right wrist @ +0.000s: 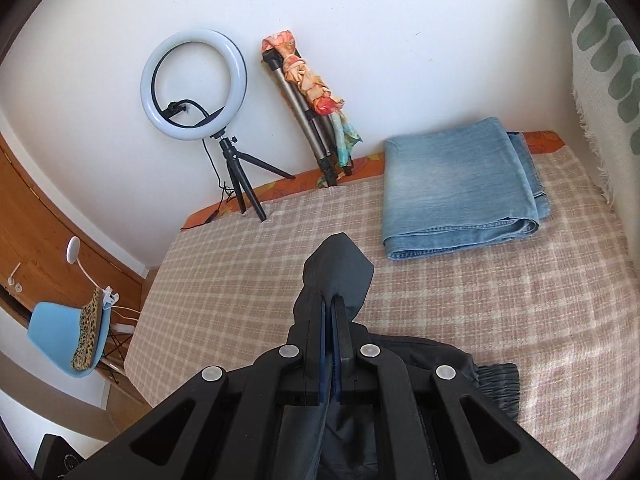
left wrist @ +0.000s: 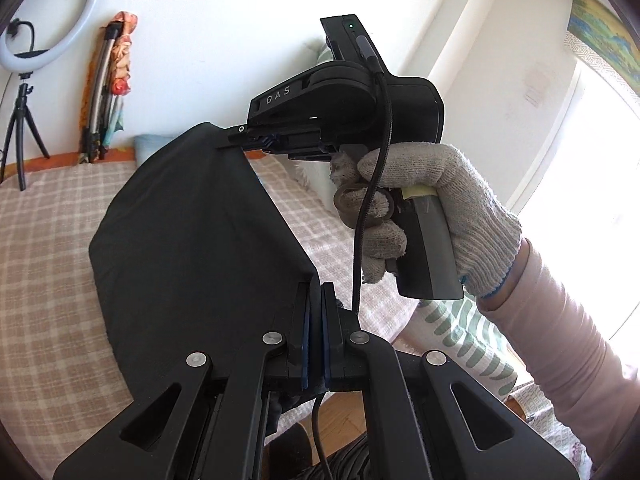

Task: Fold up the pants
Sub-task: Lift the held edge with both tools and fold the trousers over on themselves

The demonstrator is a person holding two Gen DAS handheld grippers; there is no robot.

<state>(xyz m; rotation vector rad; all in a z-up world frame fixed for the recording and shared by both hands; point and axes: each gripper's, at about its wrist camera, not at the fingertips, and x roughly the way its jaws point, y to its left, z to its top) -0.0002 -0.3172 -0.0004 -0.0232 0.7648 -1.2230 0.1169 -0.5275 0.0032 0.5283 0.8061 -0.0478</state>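
Black pants [left wrist: 188,232] hang stretched above the checked bed cover [left wrist: 48,248]. My left gripper [left wrist: 316,292] is shut on one corner of the cloth at the lower right. The right gripper [left wrist: 244,138], held by a gloved hand [left wrist: 436,208], pinches the far upper corner. In the right wrist view the right gripper [right wrist: 331,300] is shut on a black fold of the pants [right wrist: 340,268], which sticks out past the fingertips. More black cloth with an elastic waistband [right wrist: 496,380] trails on the bed below.
Folded blue jeans [right wrist: 460,196] lie at the far right of the bed [right wrist: 224,280]. A ring light on a tripod [right wrist: 196,88] and a leaning tripod with a scarf [right wrist: 316,116] stand by the wall. A blue chair [right wrist: 64,336] is left of the bed.
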